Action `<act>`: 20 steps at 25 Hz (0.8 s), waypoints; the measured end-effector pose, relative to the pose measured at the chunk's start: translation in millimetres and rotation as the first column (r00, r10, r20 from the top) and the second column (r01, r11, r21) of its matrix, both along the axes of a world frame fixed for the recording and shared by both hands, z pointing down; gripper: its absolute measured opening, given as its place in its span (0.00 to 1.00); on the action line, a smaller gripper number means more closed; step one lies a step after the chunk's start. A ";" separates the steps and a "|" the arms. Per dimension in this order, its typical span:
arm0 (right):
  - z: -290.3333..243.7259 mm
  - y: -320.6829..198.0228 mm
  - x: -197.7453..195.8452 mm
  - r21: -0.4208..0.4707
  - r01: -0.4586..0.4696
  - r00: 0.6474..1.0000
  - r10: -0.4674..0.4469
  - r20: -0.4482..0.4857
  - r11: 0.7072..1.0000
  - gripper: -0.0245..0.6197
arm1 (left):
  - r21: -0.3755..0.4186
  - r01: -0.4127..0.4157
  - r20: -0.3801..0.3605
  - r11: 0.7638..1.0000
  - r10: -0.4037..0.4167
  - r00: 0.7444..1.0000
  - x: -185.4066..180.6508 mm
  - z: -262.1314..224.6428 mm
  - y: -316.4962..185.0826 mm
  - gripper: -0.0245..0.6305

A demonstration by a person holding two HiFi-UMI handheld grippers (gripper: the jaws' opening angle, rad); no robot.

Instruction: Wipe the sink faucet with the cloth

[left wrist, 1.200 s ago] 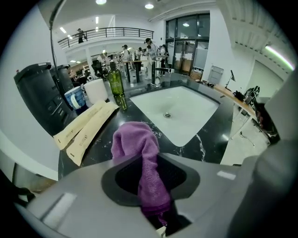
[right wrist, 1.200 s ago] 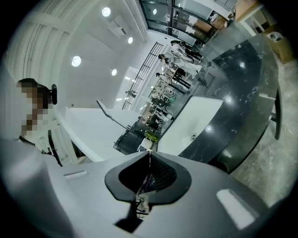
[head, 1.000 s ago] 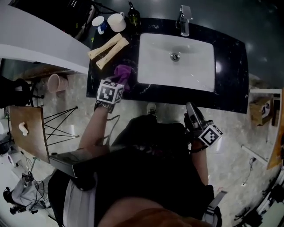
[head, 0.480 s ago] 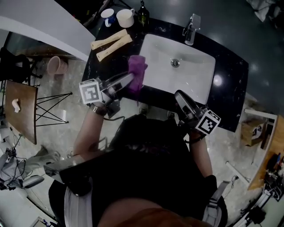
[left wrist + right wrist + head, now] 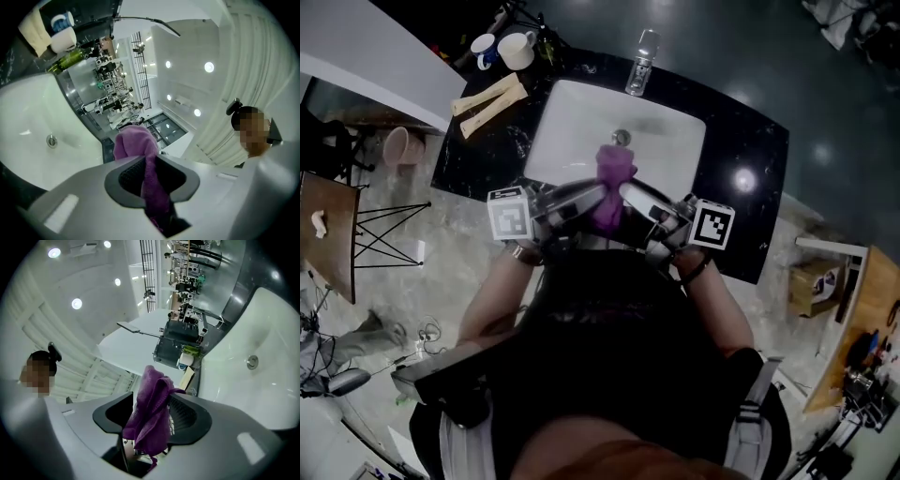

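Observation:
A purple cloth (image 5: 614,183) hangs in the air over the front of the white sink (image 5: 572,112). My left gripper (image 5: 602,195) comes in from the left and is shut on the cloth (image 5: 136,143), which is pinched between its pads. My right gripper (image 5: 625,192) comes in from the right, tip to tip with the left. Its jaws have just been opening and stand wide, with the cloth (image 5: 154,394) hanging loose between them. The chrome faucet (image 5: 642,49) stands at the sink's far rim, well away from both grippers.
The black counter (image 5: 750,141) surrounds the sink. At its far left are two mugs (image 5: 502,47), a dark bottle (image 5: 546,45) and two beige rolled towels (image 5: 487,98). On the floor are a pink bin (image 5: 398,145) at left and a box (image 5: 816,281) at right.
The left gripper lifted the cloth off the counter left of the sink and carried it right, over the basin's front. The right gripper rose to meet it and opened around the cloth.

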State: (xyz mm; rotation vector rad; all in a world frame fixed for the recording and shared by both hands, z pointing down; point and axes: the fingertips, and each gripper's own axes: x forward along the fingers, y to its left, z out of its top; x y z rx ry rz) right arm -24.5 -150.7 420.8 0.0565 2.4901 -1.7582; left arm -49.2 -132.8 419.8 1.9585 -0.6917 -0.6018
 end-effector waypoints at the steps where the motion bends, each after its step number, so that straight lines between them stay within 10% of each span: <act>1: 2.3 -1.3 6.1 -0.018 0.017 1.000 -0.017 0.004 1.000 0.44 | 0.004 0.002 0.002 1.000 -0.002 1.000 10.2 0.5 -1.5 0.15; 15: 36.0 -38.1 77.6 -0.126 0.063 0.998 -0.060 0.032 0.990 0.22 | -0.030 0.162 0.071 0.986 -0.160 0.985 48.4 30.1 -6.0 0.16; 20: 5.1 -125.7 79.0 0.237 -0.025 0.991 0.056 -0.124 0.971 0.22 | -0.052 0.182 0.131 0.982 -0.174 0.976 25.9 33.5 20.8 0.06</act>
